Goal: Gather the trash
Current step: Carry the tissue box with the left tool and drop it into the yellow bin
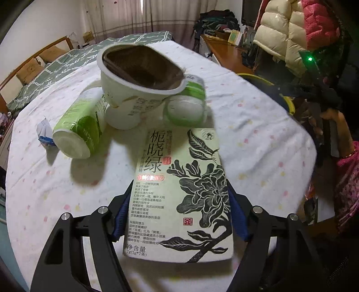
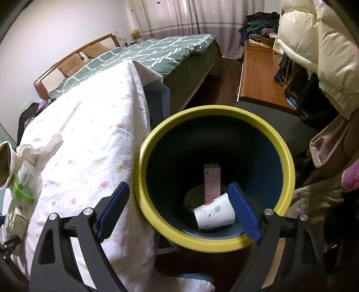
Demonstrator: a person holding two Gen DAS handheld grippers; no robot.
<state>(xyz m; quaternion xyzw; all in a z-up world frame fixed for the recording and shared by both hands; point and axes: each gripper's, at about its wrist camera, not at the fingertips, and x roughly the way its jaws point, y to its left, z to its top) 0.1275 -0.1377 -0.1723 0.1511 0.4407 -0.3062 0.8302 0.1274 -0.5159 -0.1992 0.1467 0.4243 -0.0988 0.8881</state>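
My left gripper (image 1: 179, 213) has its blue pads on both long edges of the green tea box (image 1: 181, 193), gripped near its lower end; crushed paper cup (image 1: 139, 74) and green bottle (image 1: 78, 132) lie at 11 o'clock. I'd squeeze firmly, then lift straight. My right gripper (image 2: 179, 211) hangs wide open and empty over the yellow-rimmed bin (image 2: 215, 177).

1. Bed (image 2: 143, 56) with green patterned quilt, wooden headboard (image 2: 74, 54), along far wall.
2. Pale curtains (image 2: 179, 15) behind.
3. Wooden desk (image 2: 258, 74) right; cream puffer jacket (image 2: 314, 45) hanging beside it.
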